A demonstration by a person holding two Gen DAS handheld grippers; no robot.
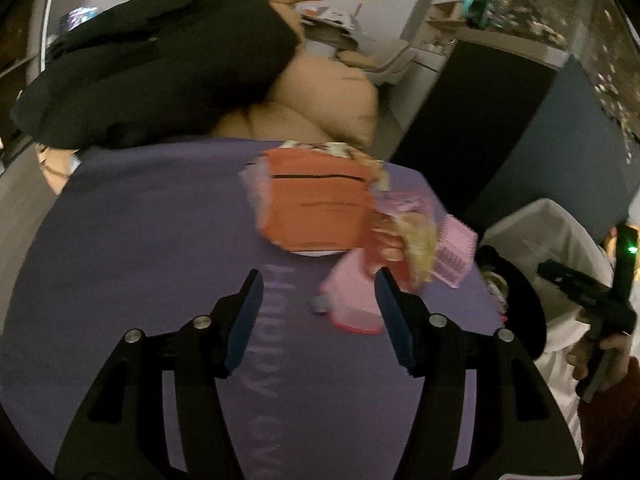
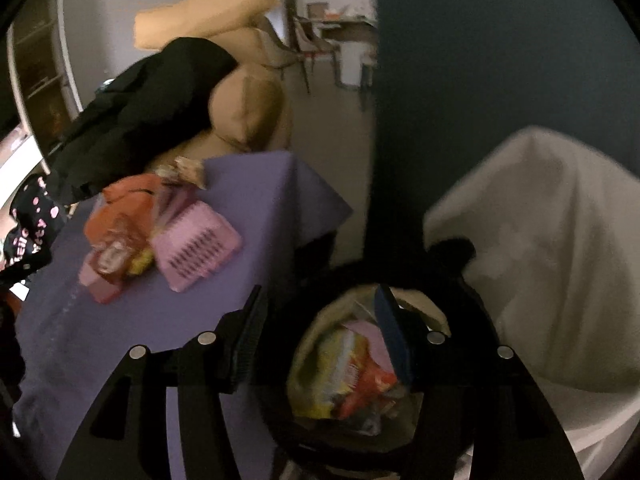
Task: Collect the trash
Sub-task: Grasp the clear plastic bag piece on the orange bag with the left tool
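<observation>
A heap of trash lies on the purple tablecloth (image 1: 140, 240): an orange wrapper (image 1: 316, 208), a pink packet (image 1: 348, 300), a yellow-and-pink wrapper (image 1: 416, 236) and a pink ribbed piece (image 1: 456, 256). My left gripper (image 1: 320, 308) hovers open just short of the heap, its right finger beside the pink packet and not pressing on it. My right gripper (image 2: 320, 316) stands open over the black-rimmed bin (image 2: 344, 276) with nothing between its fingers. Yellow and red wrappers (image 2: 344, 376) lie inside the bin. The same heap (image 2: 132, 232) shows at the left of the right wrist view.
A black garment (image 1: 152, 68) lies on a tan sofa (image 1: 328, 104) behind the table. White cloth (image 2: 552, 260) is draped right of the bin, with a dark blue wall (image 2: 480, 60) behind it. A hand (image 1: 600, 356) holds the other gripper at the right. A small grey cap (image 1: 319, 304) rests on the tablecloth.
</observation>
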